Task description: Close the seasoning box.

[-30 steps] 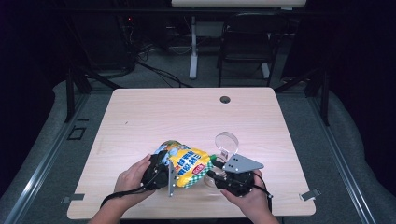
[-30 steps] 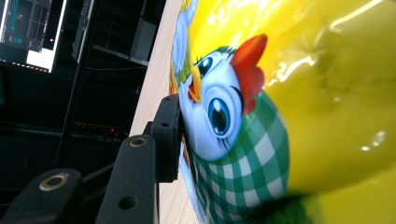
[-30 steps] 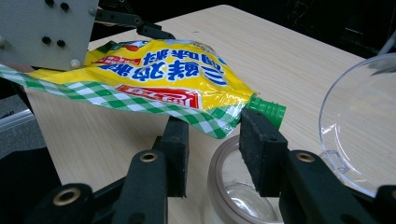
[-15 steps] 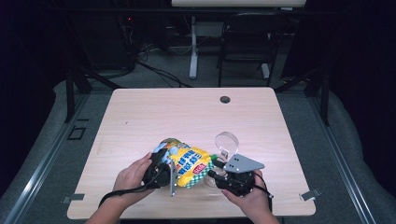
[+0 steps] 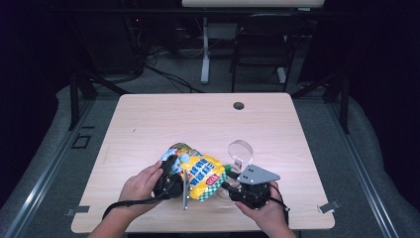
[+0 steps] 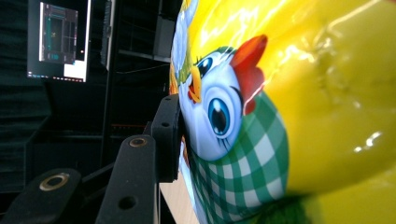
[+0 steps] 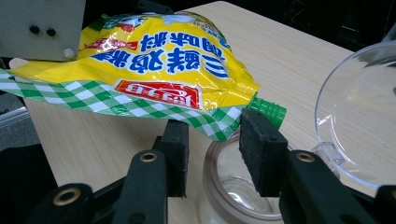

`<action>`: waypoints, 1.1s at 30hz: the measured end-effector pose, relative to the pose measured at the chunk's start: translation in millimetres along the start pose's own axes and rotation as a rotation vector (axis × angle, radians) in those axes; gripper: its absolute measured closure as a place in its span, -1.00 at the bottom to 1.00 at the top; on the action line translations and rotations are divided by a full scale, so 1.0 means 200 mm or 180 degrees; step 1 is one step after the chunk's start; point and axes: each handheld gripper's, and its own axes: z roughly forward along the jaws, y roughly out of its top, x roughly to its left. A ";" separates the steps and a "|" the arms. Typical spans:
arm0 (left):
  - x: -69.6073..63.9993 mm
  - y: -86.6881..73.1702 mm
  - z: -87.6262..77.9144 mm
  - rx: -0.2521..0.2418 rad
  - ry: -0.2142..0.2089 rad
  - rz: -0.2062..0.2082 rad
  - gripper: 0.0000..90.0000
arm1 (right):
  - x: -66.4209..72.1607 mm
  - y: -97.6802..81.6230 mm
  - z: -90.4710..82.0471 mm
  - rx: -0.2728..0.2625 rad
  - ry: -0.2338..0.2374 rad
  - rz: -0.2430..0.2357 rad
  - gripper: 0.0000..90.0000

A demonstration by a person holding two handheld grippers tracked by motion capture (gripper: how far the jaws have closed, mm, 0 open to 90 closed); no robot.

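Observation:
A yellow snack pouch (image 5: 200, 176) with a green checked edge and a cartoon chicken (image 6: 219, 116) hangs tilted over the table's front. My left gripper (image 5: 174, 171) is shut on it from the left, its pad (image 6: 169, 135) pressed into the foil. The pouch's green spout cap (image 7: 268, 111) points down over the mouth of a clear jar (image 7: 211, 179). The jar's hinged lid (image 5: 240, 151) stands open at the far side. My right gripper (image 7: 217, 149) straddles the jar just below its tan rim and holds it on the table.
The wooden table (image 5: 198, 124) has a dark cable hole (image 5: 238, 105) near its far edge. Metal clips (image 5: 328, 207) sit at the front corners. A chair (image 5: 262, 44) and desk legs stand behind the table. A lit monitor (image 6: 58, 39) glows in the dark room.

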 end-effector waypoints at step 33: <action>-0.03 0.03 0.01 0.0035 0.0399 0.0412 0.35 | 0.00 -0.05 0.02 0.0044 -0.0064 -0.0015 0.40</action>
